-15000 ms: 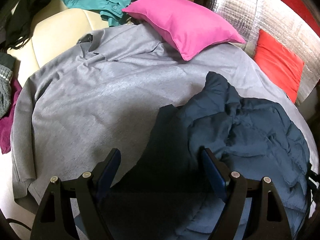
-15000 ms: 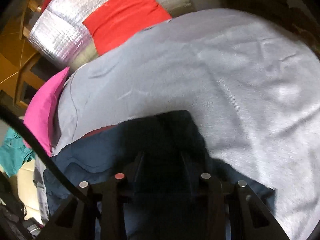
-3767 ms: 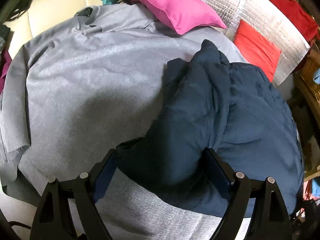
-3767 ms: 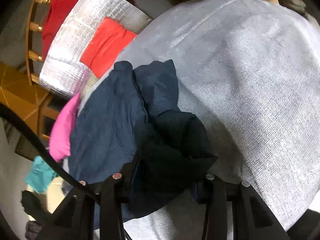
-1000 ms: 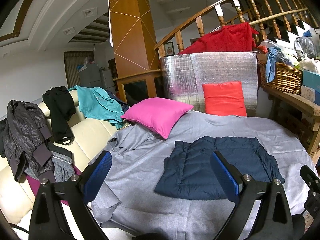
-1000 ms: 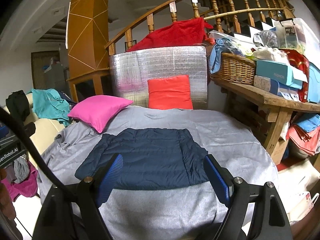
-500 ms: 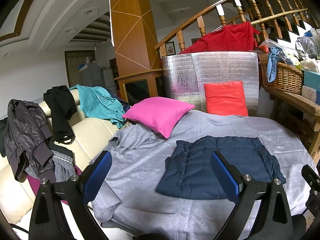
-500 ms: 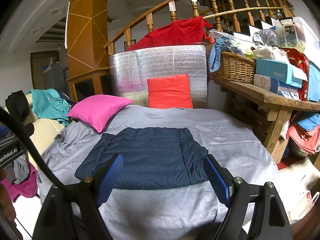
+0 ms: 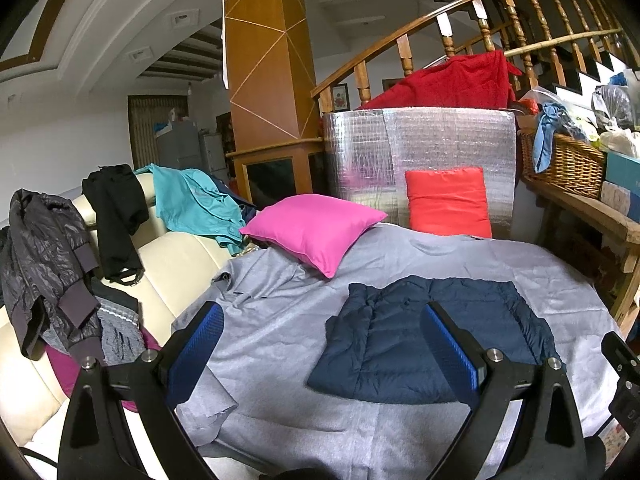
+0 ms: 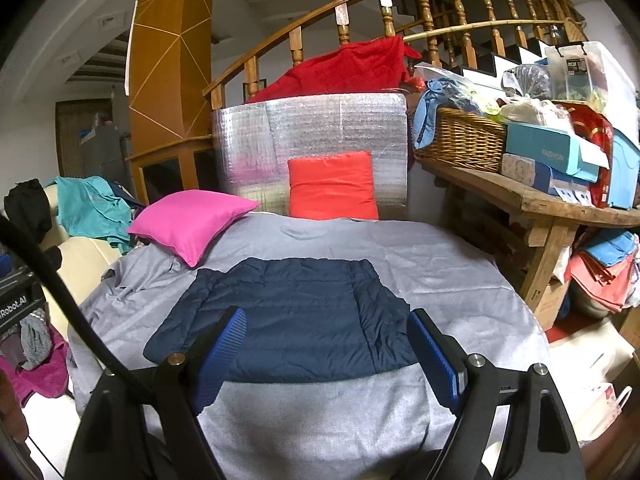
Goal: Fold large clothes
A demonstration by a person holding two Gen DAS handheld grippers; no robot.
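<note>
Both grippers have backed way off since a few seconds ago, when each was buried in bunched-up navy fabric. Now the left gripper [image 9: 322, 338] and right gripper [image 10: 326, 344] hang above the near edge of the bed with fingers spread wide and nothing between them.

The navy puffer jacket [image 10: 288, 316] lies flat as a tidy rectangle in the middle of the grey bedsheet [image 10: 440, 272], just beside the pink pillow [image 10: 192, 220] and well short of the red cushion [image 10: 332, 186].

Looks to me like this fold is basically done. Next move is probably grabbing another piece from the cream sofa [image 9: 176, 256], maybe the teal shirt [image 9: 192, 204].

Long axis runs left-right across the bed. Can't tell which end is the collar.
</note>
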